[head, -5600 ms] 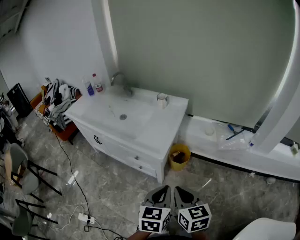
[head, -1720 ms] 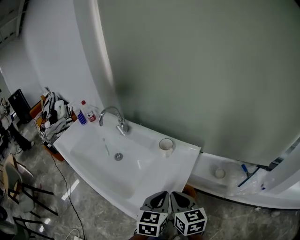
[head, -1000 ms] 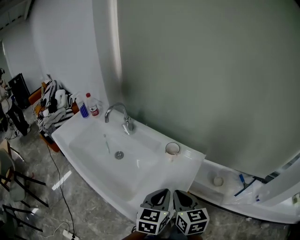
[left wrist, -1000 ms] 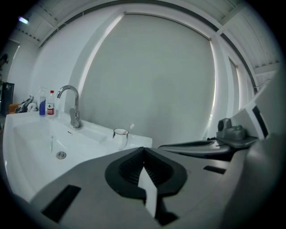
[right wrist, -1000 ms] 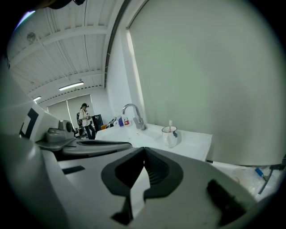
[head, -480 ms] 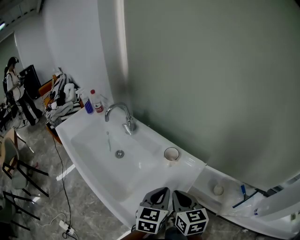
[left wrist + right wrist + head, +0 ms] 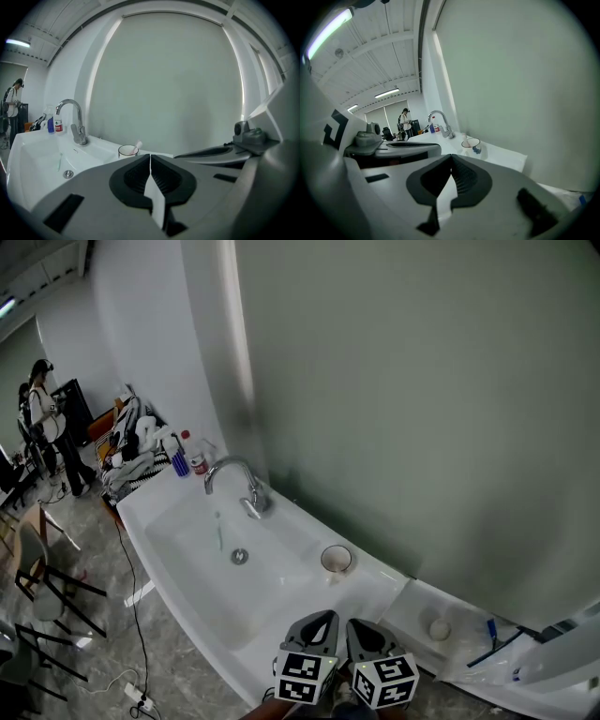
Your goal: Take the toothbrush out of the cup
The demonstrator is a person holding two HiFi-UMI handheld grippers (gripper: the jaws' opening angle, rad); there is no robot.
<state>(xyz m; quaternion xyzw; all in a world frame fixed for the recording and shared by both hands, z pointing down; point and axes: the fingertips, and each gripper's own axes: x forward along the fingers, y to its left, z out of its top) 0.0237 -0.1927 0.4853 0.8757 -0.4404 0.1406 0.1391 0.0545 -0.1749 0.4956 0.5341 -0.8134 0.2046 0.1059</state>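
A white cup stands on the right side of the white washbasin counter, to the right of the chrome tap. In the left gripper view the cup shows a pale toothbrush head leaning over its rim. In the right gripper view the cup sits just beyond the jaws. Both grippers hang side by side at the bottom of the head view, short of the counter: the left gripper and the right gripper, each shut with nothing between the jaws.
Bottles stand at the counter's far left corner. A green streak lies in the basin near the drain. A low ledge with small items runs right of the counter. A person, chairs and floor cables are at the left.
The view has drawn closer and shifted: the cup and basin now sit nearer the bottom of the head view, closer to both grippers. The jaws of both stay shut.
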